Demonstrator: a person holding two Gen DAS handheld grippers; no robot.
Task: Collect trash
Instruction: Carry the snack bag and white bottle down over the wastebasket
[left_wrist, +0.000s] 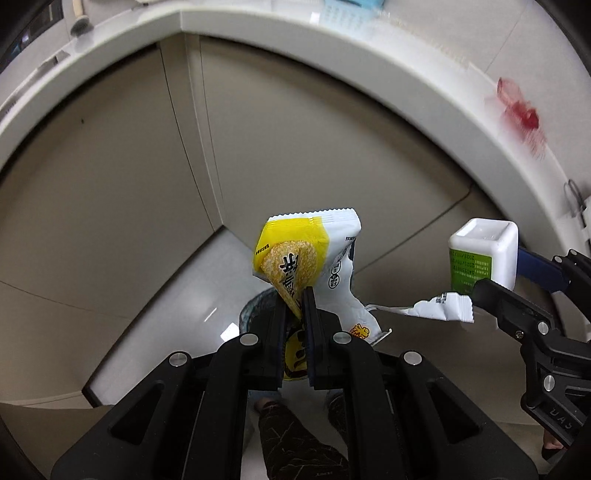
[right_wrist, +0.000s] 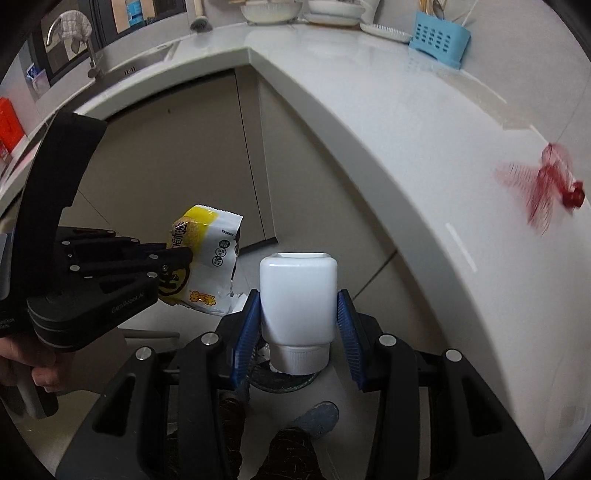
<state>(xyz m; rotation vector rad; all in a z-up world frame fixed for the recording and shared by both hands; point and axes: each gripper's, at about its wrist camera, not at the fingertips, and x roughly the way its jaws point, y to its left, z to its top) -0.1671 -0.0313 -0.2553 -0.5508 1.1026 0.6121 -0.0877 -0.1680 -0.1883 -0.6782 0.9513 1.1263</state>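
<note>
My left gripper (left_wrist: 300, 295) is shut on a yellow and white snack wrapper (left_wrist: 306, 254), held in the air above a dark trash bin (left_wrist: 255, 310) on the floor. The wrapper also shows in the right wrist view (right_wrist: 210, 258), with the left gripper (right_wrist: 181, 258) at left. My right gripper (right_wrist: 299, 306) is shut on a white plastic bottle (right_wrist: 298, 295), cap toward the camera, over the bin (right_wrist: 284, 380). The bottle shows in the left wrist view (left_wrist: 484, 251) at right. A red crumpled wrapper (right_wrist: 554, 177) lies on the white counter (right_wrist: 406, 129).
Beige cabinet doors (left_wrist: 129, 184) stand under the counter edge (left_wrist: 332, 44). A blue utensil basket (right_wrist: 439, 37), dishes (right_wrist: 332, 11) and a sink with a faucet (right_wrist: 92, 62) sit at the back. The person's feet (right_wrist: 317, 417) are on the floor below.
</note>
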